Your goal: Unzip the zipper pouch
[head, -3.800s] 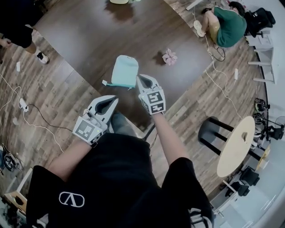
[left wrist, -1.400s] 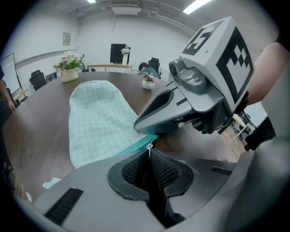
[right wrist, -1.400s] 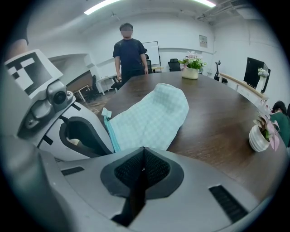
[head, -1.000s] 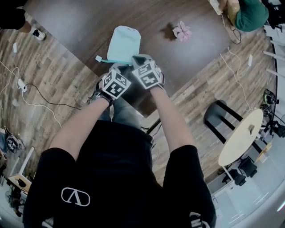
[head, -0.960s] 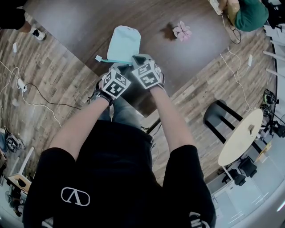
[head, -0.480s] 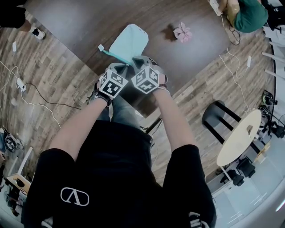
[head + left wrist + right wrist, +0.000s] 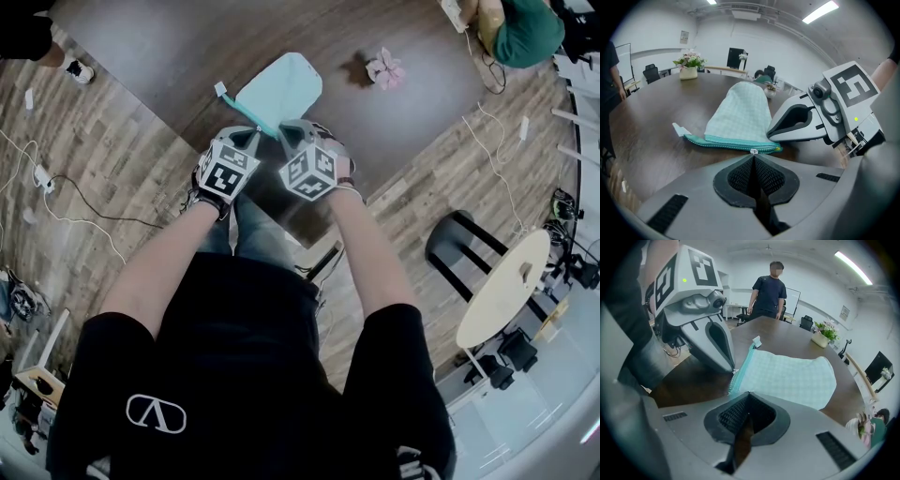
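The pale teal checked pouch (image 7: pixel 278 86) lies on the dark table (image 7: pixel 169 56), its darker teal zipper edge (image 7: pixel 736 143) running slantwise toward me and looking closed along its length. My left gripper (image 7: pixel 753 154) is shut on the small silver zipper pull (image 7: pixel 753 151) at the near end. My right gripper (image 7: pixel 747 394) is shut on the pouch's near corner (image 7: pixel 740 385), just beside the pull. In the head view both grippers (image 7: pixel 255 137) (image 7: pixel 285 131) meet tip to tip at that corner. A white tab (image 7: pixel 220 89) sticks out at the zipper's far end.
A pink flower piece (image 7: pixel 384 67) lies on the table to the right of the pouch. A potted plant (image 7: pixel 690 65) stands at the far end. A person in dark clothes (image 7: pixel 768 291) stands beyond the table; another sits at top right (image 7: pixel 525 28). A black stool (image 7: pixel 459 262) stands to my right.
The pouch has swung so its zipper edge now runs slantwise instead of level, with the far tab higher. Both grippers stayed at the near corner, the left cube shifting slightly left.
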The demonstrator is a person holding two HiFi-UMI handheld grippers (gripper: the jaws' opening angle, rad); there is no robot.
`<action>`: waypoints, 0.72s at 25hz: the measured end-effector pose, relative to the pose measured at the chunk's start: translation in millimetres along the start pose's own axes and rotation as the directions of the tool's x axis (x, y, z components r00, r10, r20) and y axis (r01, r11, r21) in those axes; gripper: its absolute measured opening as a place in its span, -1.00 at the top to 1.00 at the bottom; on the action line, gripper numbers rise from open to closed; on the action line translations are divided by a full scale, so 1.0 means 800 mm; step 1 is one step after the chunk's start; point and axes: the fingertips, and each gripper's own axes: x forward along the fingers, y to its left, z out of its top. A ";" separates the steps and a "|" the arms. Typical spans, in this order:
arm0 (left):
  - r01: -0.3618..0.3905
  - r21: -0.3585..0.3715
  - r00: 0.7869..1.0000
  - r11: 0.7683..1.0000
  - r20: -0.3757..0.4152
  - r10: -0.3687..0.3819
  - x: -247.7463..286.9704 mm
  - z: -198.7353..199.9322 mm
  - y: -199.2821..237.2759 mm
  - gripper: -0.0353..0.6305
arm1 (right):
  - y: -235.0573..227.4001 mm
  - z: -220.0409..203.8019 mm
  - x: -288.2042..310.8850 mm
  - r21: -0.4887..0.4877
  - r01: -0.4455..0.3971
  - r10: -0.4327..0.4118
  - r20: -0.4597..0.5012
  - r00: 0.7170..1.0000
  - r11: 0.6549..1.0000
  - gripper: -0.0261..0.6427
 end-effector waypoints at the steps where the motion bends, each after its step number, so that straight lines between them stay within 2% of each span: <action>1: -0.005 -0.004 1.000 1.000 0.005 0.005 -0.001 0.001 0.006 0.88 | 0.000 0.000 0.000 0.000 -0.001 0.001 0.001 1.000 1.000 0.93; 18: -0.132 -0.071 0.991 0.989 0.024 0.134 -0.026 0.013 0.123 0.88 | 0.000 0.001 -0.001 -0.003 -0.008 0.008 -0.004 1.000 1.000 0.93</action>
